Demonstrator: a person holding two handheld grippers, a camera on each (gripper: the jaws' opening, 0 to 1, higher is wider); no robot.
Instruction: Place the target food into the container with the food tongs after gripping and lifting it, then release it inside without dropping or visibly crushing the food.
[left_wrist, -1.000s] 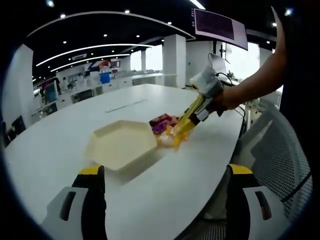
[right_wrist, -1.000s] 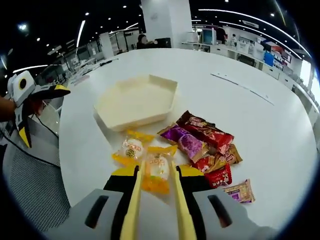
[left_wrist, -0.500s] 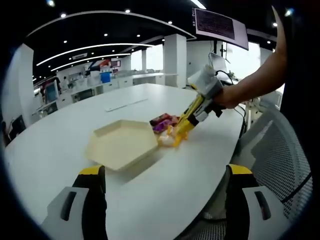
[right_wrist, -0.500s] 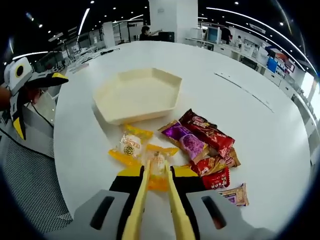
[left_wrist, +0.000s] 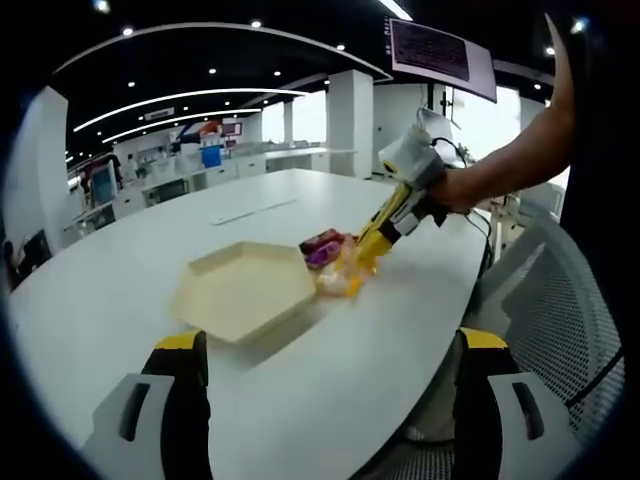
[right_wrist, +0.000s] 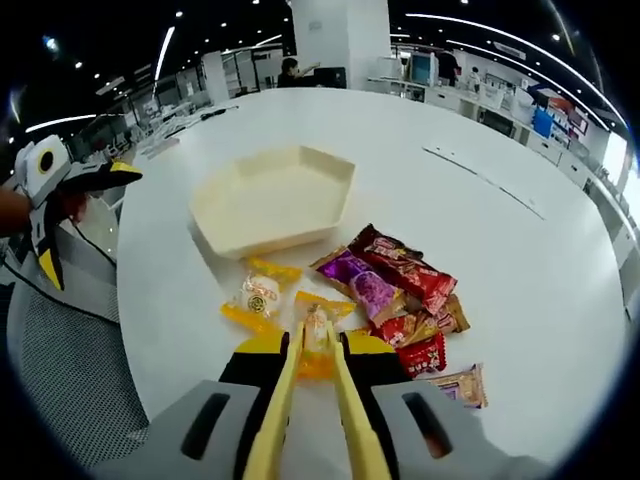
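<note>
Item: yellow-wrapped snack (right_wrist: 316, 335), the target food, lying on the white table (right_wrist: 520, 260) at the near edge of the snack group and pinched between the two yellow arms of the food tongs (right_wrist: 310, 400). The tongs sit lengthwise in the right gripper (right_wrist: 312, 385), whose jaws are drawn narrow to press the arms together on the wrapper; judged the gripping step, lift not yet evident, and the pressure looks light, since the wrapper keeps its shape. Item: cream hexagonal container (right_wrist: 275, 200), open and holding nothing, set just beyond the snacks so the carry to it is short. Item: second yellow-wrapped snack (right_wrist: 256, 296), just left of the held one, with a round printed mark too small to read. Item: loose pile to the right, a purple packet (right_wrist: 362, 285), a dark red packet (right_wrist: 405, 268), a small red packet (right_wrist: 425, 352) and a pale packet (right_wrist: 462, 385); all carry printing, none of it legible. Item: left gripper (left_wrist: 325, 420), jaws spread wide, held back off the near table edge well apart from the food, seemingly idle while the other hand works. The left gripper view also shows the container (left_wrist: 240, 290) with the tongs (left_wrist: 372, 245) angled down at the snacks beside it. No brand can be read anywhere.
</note>
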